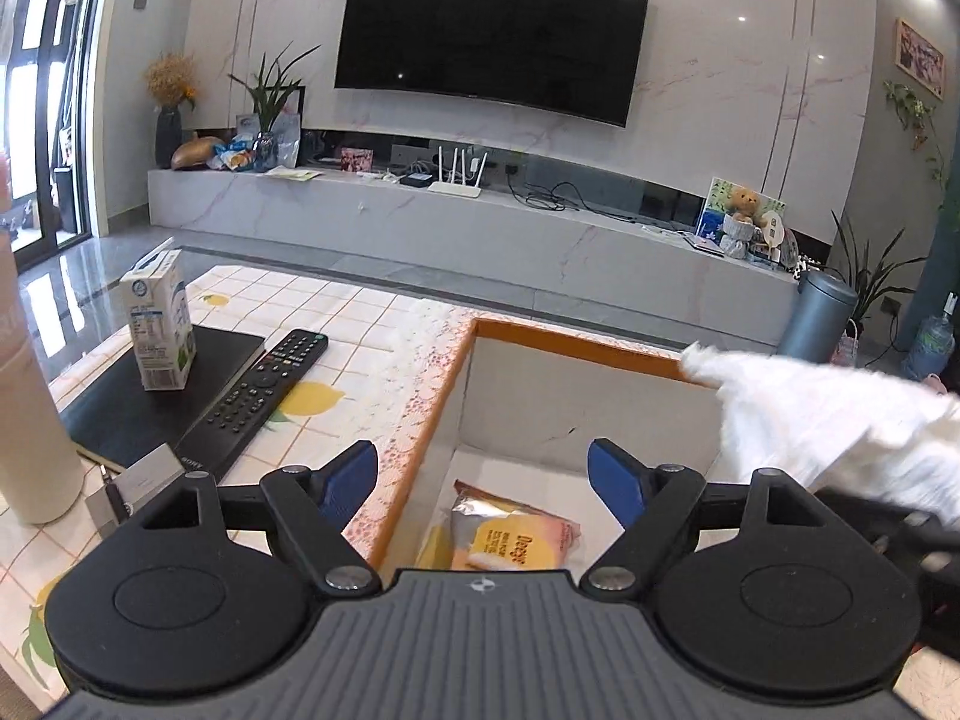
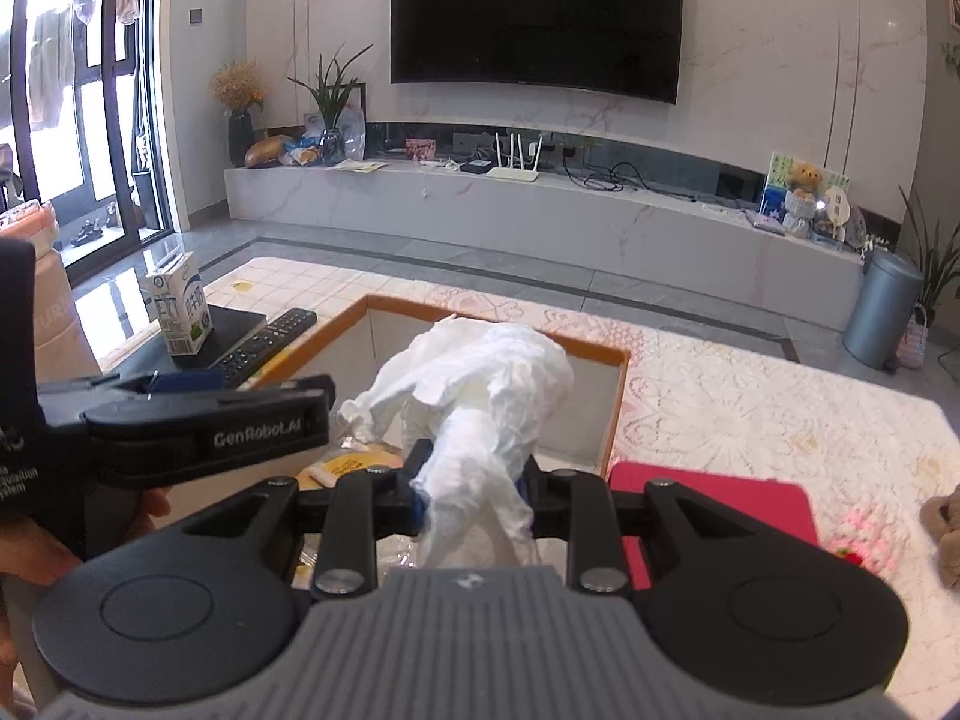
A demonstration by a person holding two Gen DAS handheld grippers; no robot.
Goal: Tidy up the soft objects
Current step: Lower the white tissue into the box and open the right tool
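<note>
My left gripper is open over the near left corner of an orange-rimmed white box, nothing between its blue pads. On the box floor lies a yellow and orange snack packet. My right gripper is shut on a crumpled white cloth, which hangs above the same box. That cloth enters the left wrist view from the right, blurred. The left gripper's body shows at the left of the right wrist view, held by a hand.
On the tablecloth left of the box lie a black remote, a milk carton on a black pad and a tall beige cylinder. A pink pad and a brown plush lie right of the box.
</note>
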